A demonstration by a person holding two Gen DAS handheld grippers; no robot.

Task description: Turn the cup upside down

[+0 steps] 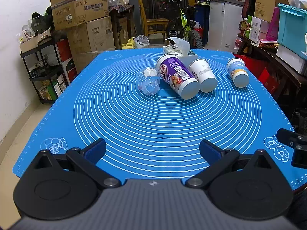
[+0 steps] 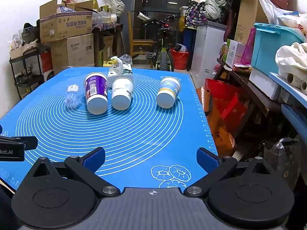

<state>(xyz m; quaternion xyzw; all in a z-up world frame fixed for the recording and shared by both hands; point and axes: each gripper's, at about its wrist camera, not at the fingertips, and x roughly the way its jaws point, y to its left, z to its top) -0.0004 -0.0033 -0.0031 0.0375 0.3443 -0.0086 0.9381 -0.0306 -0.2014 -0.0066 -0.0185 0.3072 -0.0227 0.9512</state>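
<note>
Four cups: clear plastic cup (image 1: 149, 83), purple-labelled paper cup (image 1: 177, 76), white paper cup (image 1: 203, 75), blue-and-yellow banded cup (image 1: 237, 72), all on their sides, well ahead of both jaws.
Left gripper (image 1: 152, 151): jaws wide apart, holding nothing.
Right gripper (image 2: 151, 158): jaws wide apart, holding nothing.
Surface: blue ringed silicone mat (image 1: 153, 124).

Clear plastic cup (image 1: 149, 83); matt mat (image 1: 153, 118).

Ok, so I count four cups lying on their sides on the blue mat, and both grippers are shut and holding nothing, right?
Not quite: the grippers are open, not shut. In each wrist view the left gripper and the right gripper have their jaws spread wide, holding nothing. The rest holds: clear cup, purple cup, white cup and blue-and-yellow cup lie on their sides on the blue mat.
</note>
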